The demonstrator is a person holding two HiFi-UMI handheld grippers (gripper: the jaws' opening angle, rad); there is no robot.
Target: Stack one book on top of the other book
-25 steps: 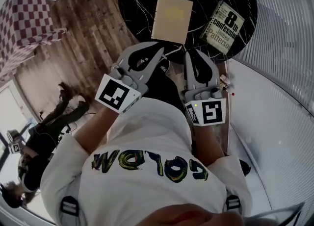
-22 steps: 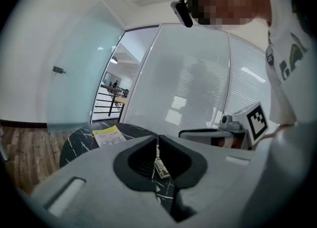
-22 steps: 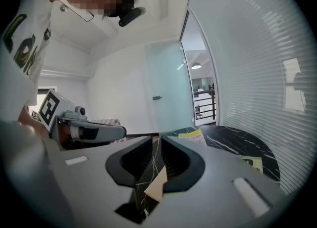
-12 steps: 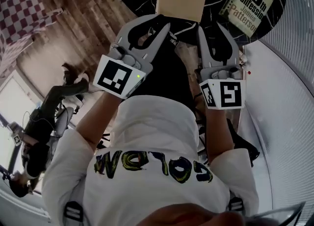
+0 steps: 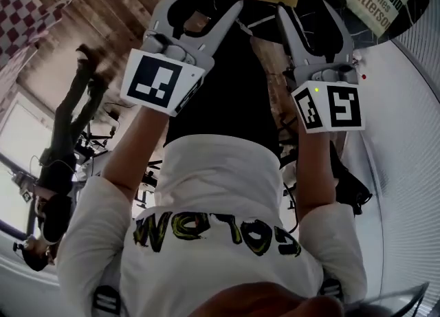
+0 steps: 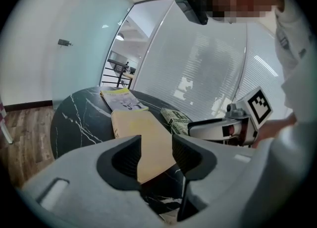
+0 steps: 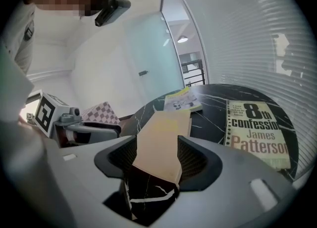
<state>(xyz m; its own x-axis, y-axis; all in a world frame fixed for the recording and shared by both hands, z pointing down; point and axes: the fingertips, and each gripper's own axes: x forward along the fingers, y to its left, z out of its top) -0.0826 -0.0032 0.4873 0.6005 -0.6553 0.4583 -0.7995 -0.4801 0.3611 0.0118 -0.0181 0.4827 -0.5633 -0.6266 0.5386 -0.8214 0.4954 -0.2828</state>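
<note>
Left claw [image 6: 156, 154] and right claw [image 7: 154, 159] have just been opening, jaws apart with nothing between; ahead, the tan book [image 7: 166, 135] lies flat on the bench [image 6: 74, 118], beside the Patterson book [image 7: 255, 128].

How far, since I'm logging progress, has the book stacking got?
Done: nothing; the tan book, the 8th Confession book and the yellow-edged book lie unstacked on the black table. In hand: left tool and right tool have just been opening, nothing between their jaws, both aimed at the tan book. Remaining: grip it, lift it, set it on another book.
</note>
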